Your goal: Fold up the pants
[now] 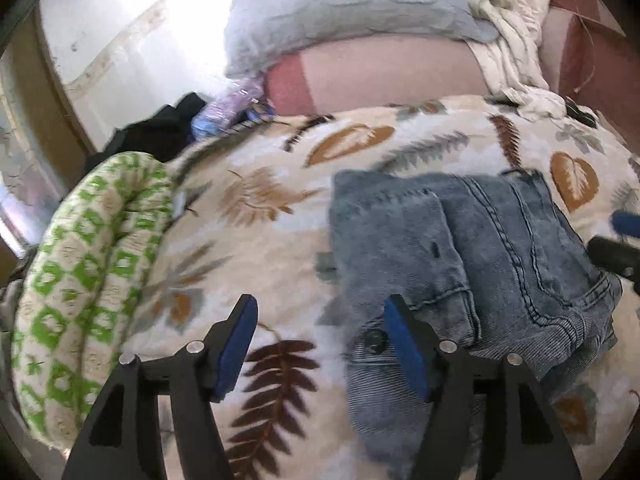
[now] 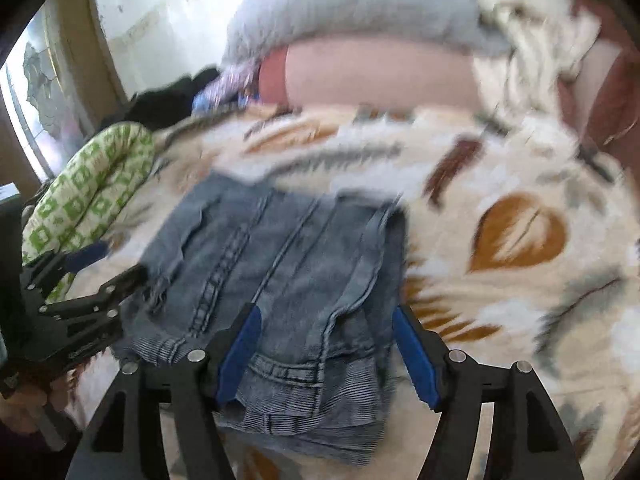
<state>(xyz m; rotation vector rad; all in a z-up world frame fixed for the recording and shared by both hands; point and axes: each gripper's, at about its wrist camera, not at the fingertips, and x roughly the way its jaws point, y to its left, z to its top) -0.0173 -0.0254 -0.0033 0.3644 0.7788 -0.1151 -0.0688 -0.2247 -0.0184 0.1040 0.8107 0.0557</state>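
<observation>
The faded blue denim pants (image 1: 472,252), folded into a compact stack with the waistband and button toward the cameras, lie on the cream fleece blanket printed with brown and grey leaves (image 1: 260,208) that covers the bed. The left gripper (image 1: 320,344), black with blue pads, is released: its jaws stand apart, one finger over bare blanket, the other over the near left edge of the denim, pinching nothing. The right gripper (image 2: 326,352) is likewise released, jaws spread over the near right part of the stack, with cloth below them but not clamped. In the right wrist view the left gripper shows at the stack's left edge.

Left of the pants, a rolled green-and-white patterned quilt (image 1: 80,280) runs along the blanket's edge. Beyond it sit a heap of black cloth (image 1: 160,128) and a purple wrapped bundle (image 1: 232,104). Farther back a pale grey fluffy pillow (image 1: 340,12) rests on a pink pillow (image 1: 380,72), beside crumpled cream fabric (image 1: 508,40). A white wall (image 1: 120,32) stands behind; the right wrist view is motion-blurred.
</observation>
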